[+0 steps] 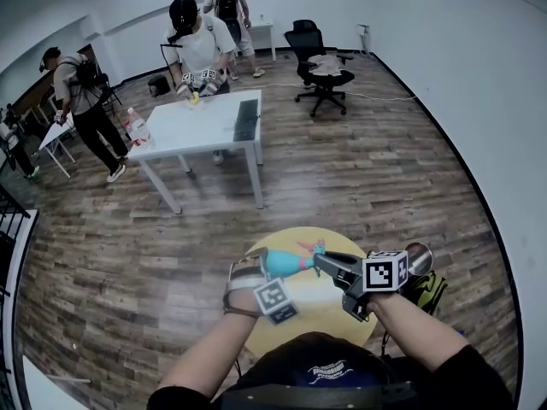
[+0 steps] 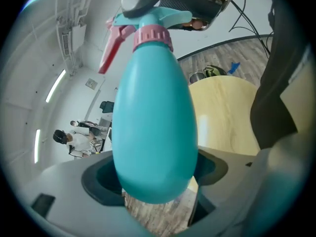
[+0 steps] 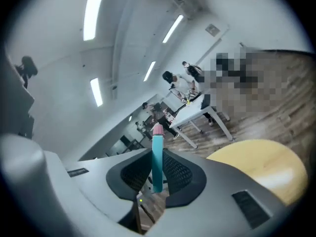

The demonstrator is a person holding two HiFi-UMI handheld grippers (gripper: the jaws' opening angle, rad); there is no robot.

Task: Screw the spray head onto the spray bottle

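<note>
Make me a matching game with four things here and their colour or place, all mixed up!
Things:
1 spray bottle
2 spray head
3 round table
4 office chair

Matches:
A black
B yellow
C between the jaws of the left gripper
D between the jaws of the right gripper

Pairs: 1-C, 2-D, 3-B, 4-A

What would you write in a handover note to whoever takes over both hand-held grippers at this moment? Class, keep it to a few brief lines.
Left hand-held gripper: shut on the spray bottle, held above the round table.
Right hand-held gripper: shut on the spray head.
Done: the head sits on the bottle's neck, with the pink collar over the neck.
Left: how tight the collar is cannot be told; probably turn the head until snug, then check.
</note>
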